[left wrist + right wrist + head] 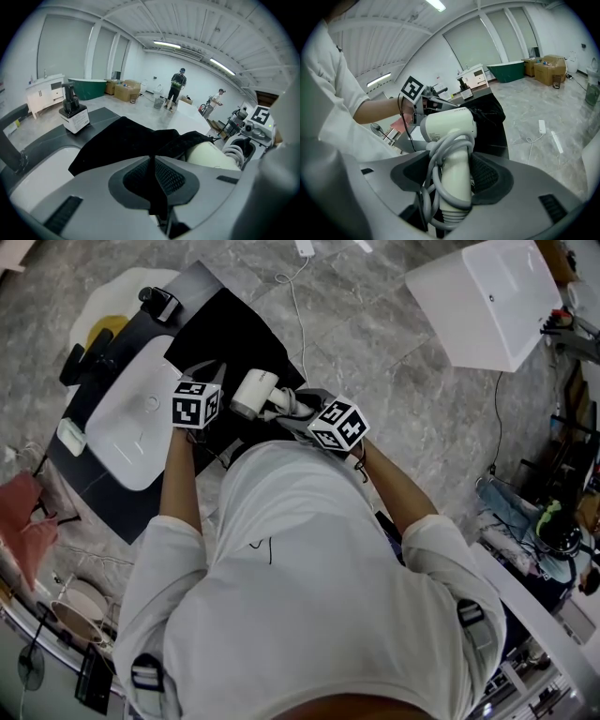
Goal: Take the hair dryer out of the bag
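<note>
Bag: the bag (228, 329) is soft black cloth, floppy and wrinkled. It lies on the dark, flat counter (103, 512).
Hair dryer shape: the hair dryer (451, 129) is smooth, creamy-white plastic. It has a fat round barrel on top and a straight handle under it. One end of the barrel is grey.
Cord: a thick pale cord (433, 161) is looped round and round the handle.
Where the hair dryer is: in the head view it sits between the two marker cubes, at 12 o'clock from the person's white shirt. The bag is just beside it at 11 o'clock. The barrel is bare.
Right gripper: the right gripper (452, 185) squeezes the handle and cord from both sides with bumpy dark pads.
Left gripper: the left gripper (155, 180) has its jaws nearly together, pinching a thin fold of the black cloth.
Sink: a smooth white sink (131, 418) with round corners sits in the counter, at 9 o'clock from the left gripper.
Floor: the floor (375, 343) is shiny grey stone with pale streaks.
</note>
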`<state>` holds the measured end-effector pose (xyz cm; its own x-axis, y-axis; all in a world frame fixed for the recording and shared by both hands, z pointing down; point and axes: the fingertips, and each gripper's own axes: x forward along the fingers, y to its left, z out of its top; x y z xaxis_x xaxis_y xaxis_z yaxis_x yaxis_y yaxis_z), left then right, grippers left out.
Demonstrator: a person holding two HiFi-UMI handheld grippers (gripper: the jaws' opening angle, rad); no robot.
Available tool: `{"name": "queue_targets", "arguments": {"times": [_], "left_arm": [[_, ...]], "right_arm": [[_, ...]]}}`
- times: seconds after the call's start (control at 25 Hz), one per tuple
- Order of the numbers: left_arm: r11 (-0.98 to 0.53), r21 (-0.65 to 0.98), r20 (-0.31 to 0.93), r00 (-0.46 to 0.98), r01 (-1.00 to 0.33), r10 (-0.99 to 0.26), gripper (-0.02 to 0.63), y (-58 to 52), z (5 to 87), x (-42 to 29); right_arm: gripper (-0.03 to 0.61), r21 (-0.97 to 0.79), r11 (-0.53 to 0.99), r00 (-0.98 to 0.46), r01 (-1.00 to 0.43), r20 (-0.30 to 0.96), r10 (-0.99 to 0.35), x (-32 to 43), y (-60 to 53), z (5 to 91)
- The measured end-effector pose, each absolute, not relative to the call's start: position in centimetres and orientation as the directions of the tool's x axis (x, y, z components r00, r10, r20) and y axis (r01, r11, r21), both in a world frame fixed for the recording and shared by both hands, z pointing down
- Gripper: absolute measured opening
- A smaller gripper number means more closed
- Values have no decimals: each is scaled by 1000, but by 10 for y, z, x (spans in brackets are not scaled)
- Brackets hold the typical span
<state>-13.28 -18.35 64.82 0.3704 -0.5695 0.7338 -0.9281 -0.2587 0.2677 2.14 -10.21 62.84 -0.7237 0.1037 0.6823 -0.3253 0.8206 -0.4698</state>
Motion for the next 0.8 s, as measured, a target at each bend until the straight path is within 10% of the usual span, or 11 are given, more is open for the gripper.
{"name": "queue_targets", "arguments": {"times": [0.8], "left_arm": [[-130, 294, 758, 314, -947, -572, 51, -151, 651, -98]], "right_arm": [[264, -609, 717, -874, -340, 485, -3, 52, -144, 560]]}}
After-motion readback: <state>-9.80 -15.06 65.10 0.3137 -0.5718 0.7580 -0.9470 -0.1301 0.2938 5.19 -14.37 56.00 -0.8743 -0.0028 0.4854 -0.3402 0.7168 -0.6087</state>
